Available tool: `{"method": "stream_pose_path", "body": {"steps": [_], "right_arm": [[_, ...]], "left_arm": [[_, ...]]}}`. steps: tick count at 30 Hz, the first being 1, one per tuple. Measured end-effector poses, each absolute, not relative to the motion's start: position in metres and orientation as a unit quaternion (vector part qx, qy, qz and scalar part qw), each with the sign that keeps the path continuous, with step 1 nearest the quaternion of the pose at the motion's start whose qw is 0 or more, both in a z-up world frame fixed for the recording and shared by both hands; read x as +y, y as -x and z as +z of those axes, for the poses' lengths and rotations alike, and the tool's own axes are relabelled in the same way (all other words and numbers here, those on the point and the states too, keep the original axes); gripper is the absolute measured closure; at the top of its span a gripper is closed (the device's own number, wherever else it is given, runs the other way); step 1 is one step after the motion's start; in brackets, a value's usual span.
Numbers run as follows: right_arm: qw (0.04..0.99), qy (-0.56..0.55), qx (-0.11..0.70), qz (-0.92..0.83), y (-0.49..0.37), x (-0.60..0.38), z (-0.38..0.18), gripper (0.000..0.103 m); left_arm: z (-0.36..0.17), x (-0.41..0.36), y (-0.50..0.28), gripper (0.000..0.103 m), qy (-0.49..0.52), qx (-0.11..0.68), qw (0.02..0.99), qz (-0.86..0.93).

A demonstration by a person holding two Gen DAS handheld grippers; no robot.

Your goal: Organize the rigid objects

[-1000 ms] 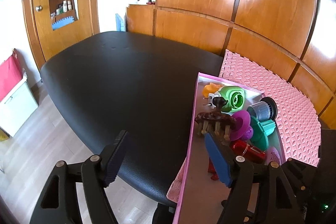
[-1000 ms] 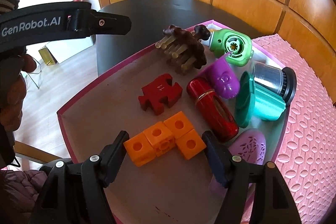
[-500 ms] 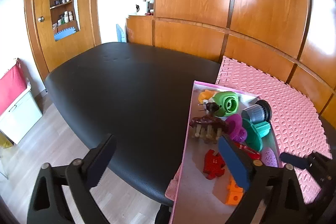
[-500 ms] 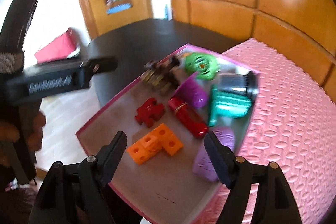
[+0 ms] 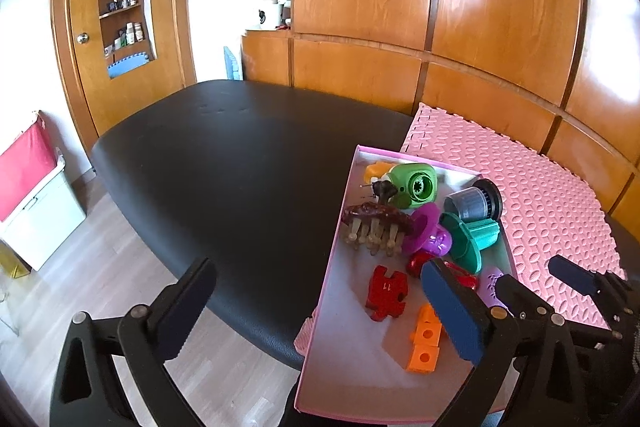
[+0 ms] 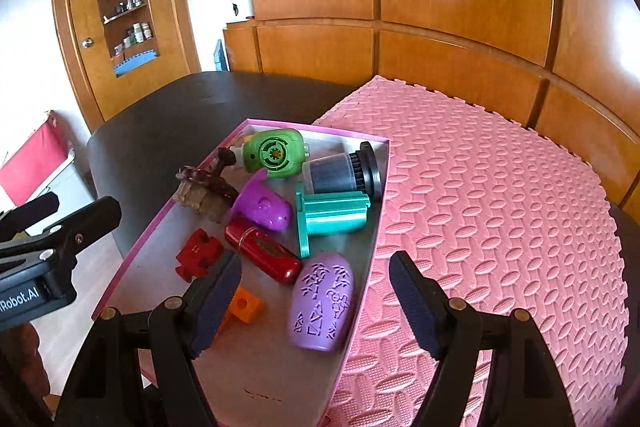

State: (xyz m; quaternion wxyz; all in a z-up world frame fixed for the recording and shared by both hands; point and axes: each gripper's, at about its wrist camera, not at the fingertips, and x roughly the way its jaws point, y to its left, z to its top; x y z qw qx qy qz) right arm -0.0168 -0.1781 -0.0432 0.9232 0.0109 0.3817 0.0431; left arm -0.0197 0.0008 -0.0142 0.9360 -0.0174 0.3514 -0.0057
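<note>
A shallow pink-rimmed tray (image 5: 360, 359) (image 6: 256, 367) lies on the black table (image 5: 240, 167). It holds a brown hair claw (image 5: 376, 219), a green round toy (image 6: 274, 153), a purple piece (image 6: 264, 207), a teal piece (image 6: 332, 217), a red cylinder (image 6: 264, 251), a red puzzle piece (image 5: 386, 291), orange cubes (image 5: 426, 343) and a lilac oval case (image 6: 322, 301). My right gripper (image 6: 314, 301) hovers open above the lilac case, pads clear of it. My left gripper (image 5: 320, 311) stands wide open over the tray's left rim, holding nothing.
A pink foam mat (image 6: 500, 207) covers the table to the right of the tray. A grey-and-black cylinder (image 6: 344, 171) lies at the tray's far end. Wooden wall panels stand behind. Left of the table are wood floor and a white bin with a red lid (image 5: 28, 187).
My left jaws have spread wider and that gripper has drawn back from the tray. My right gripper has risen, rolled and swung right, from over the orange cubes to over the lilac case.
</note>
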Motion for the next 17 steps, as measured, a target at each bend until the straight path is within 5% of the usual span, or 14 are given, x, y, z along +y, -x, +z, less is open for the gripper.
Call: {"method": "stream_pose_path", "body": {"steps": [17], "right_arm": [[0.926,-0.009,0.376,0.044,0.0213,-0.1744,-0.0407,0.026]], "left_arm": [[-0.0131,-0.0045,0.0263,0.001,0.000,0.342,0.940,-0.016]]}}
